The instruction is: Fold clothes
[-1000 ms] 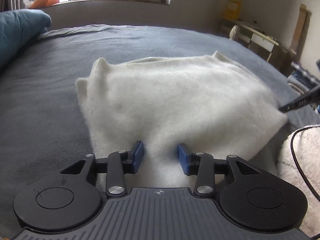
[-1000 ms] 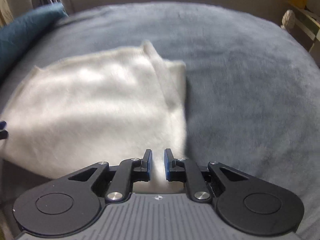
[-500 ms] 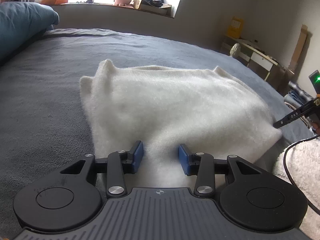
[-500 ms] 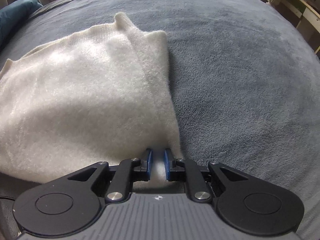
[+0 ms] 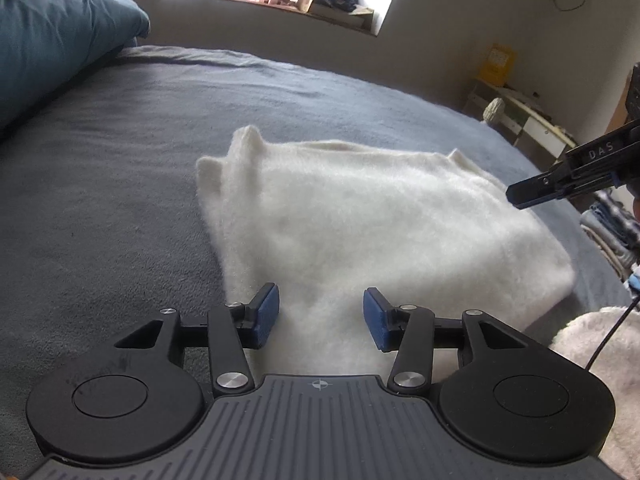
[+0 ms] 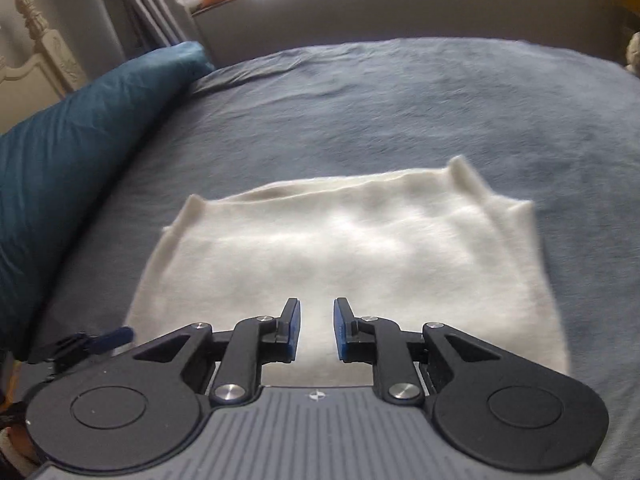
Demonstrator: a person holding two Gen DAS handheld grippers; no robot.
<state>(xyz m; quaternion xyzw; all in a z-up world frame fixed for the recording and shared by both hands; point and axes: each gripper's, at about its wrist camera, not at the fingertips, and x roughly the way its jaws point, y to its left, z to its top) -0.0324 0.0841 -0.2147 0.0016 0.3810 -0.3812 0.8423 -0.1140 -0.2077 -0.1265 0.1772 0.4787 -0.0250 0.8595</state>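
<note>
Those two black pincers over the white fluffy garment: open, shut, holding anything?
Left gripper: open, jaws just widened astride the folded white fluffy garment.
Right gripper: open, just released, holding nothing.

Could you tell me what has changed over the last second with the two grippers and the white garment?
The right gripper let go of the white garment, its jaws opening, and lifted back. The left gripper opened slightly wider. The garment stays folded on the grey bed.
</note>
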